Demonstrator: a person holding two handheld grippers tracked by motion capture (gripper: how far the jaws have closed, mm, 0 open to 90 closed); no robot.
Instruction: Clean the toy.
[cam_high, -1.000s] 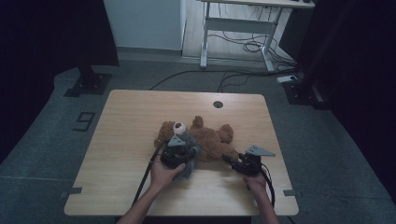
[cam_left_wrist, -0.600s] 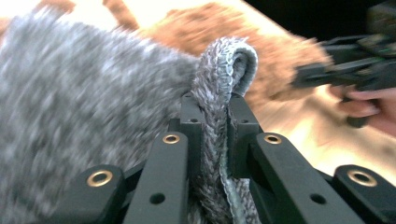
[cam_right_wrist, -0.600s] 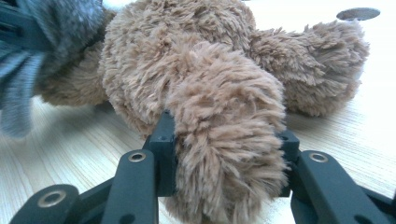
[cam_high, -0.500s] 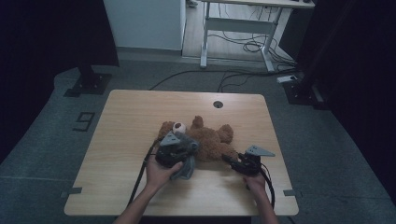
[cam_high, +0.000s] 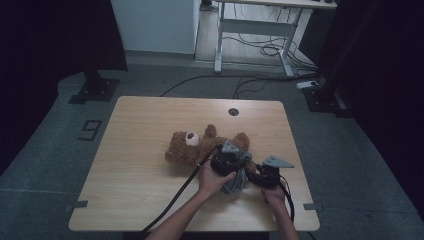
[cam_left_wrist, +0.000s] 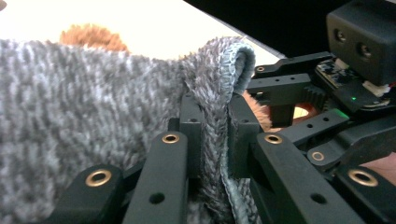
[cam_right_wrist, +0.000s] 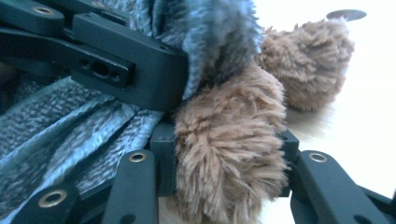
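**Knit cloth and plush bear, both clamped**

A shaggy brown teddy bear (cam_high: 200, 147) lies on the pale wood table (cam_high: 140, 200). The left claw (cam_left_wrist: 215, 135) pinches a fold of fuzzy grey knit garment (cam_left_wrist: 84, 102); close up, its ribbed hem shows. The right claw (cam_right_wrist: 226, 163) squeezes the bear's fluffy leg (cam_right_wrist: 229, 140), just beside that garment.

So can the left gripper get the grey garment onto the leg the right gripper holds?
Probably yes: the left gripper clamps the grey garment right beside the bear's leg, pinched by the right gripper.
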